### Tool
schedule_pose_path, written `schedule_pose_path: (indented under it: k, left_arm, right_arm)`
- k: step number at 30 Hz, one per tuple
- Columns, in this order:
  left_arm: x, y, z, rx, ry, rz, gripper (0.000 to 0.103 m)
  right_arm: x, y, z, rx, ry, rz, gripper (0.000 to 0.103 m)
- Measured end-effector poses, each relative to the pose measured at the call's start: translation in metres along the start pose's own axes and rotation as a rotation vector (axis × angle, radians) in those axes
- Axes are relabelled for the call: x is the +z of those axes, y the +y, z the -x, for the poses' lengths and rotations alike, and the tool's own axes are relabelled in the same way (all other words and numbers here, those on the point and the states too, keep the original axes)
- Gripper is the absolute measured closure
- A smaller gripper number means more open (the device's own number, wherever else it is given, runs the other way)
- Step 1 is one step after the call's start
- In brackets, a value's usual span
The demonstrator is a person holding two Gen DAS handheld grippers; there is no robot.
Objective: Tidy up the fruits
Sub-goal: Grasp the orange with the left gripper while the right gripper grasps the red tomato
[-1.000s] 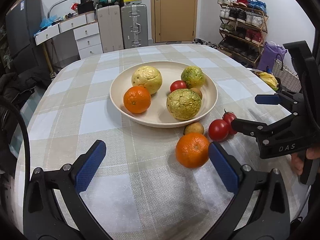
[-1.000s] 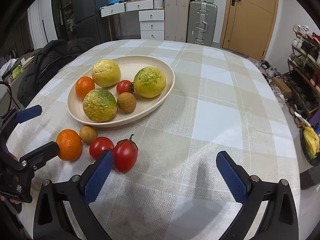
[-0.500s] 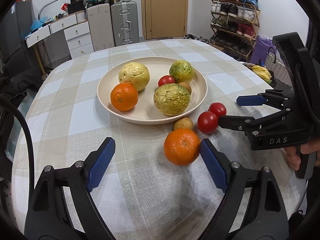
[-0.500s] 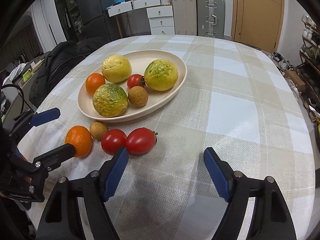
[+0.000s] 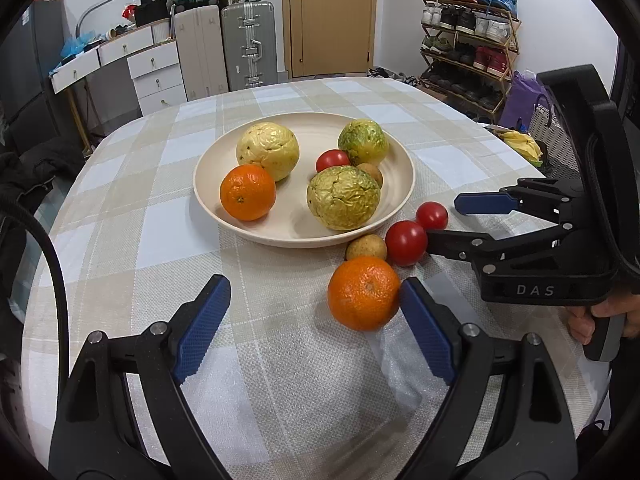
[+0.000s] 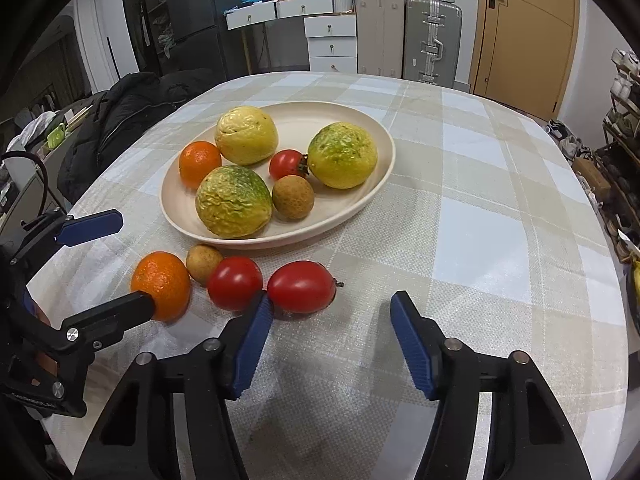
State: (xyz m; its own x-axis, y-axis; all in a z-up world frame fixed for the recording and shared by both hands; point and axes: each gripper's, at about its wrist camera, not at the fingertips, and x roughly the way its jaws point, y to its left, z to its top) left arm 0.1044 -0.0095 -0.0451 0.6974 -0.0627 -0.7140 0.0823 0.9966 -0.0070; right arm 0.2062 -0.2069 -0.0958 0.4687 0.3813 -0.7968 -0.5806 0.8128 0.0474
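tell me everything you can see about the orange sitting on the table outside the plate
The orange is round, bright, with dimpled peel and a small navel facing the left wrist camera. It rests on the checked tablecloth outside the plate, beside a small brown fruit. The open left gripper brackets it, its right finger at the orange's side.

- Tablecloth (image 5: 132, 236): beige-and-white check.
- Plate (image 5: 208, 184): cream.
- Oranges (image 5: 363, 293) (image 5: 248, 192): orange.
- Tomatoes (image 6: 301, 287) (image 6: 235, 283): red.
- Three wrinkled fruits: pale yellow (image 5: 267, 151); yellow-green (image 5: 363, 142); yellow with green mottling (image 6: 233, 201).
- Small round fruits (image 6: 293, 196) (image 6: 203, 263): brown-tan.
- Gripper pads (image 6: 251, 347): blue; frames black.
- Door (image 6: 520, 28): tan.
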Motion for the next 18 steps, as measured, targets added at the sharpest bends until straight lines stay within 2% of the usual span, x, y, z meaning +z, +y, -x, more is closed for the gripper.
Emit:
schedule_pose_path:
  k: [11,18]
  left_arm:
    - [-0.0001,-0.0003,-0.0004,-0.002,0.001,0.001,0.017]
    - [0.0,-0.0003,-0.0003,-0.003,0.001,0.004,0.017]
  right_arm:
    - [0.0069,-0.002,-0.002,0.072,-0.02,-0.071,0.068]
    - [0.0068,-0.0025,0.0012,0.077,-0.036,-0.075,0.069]
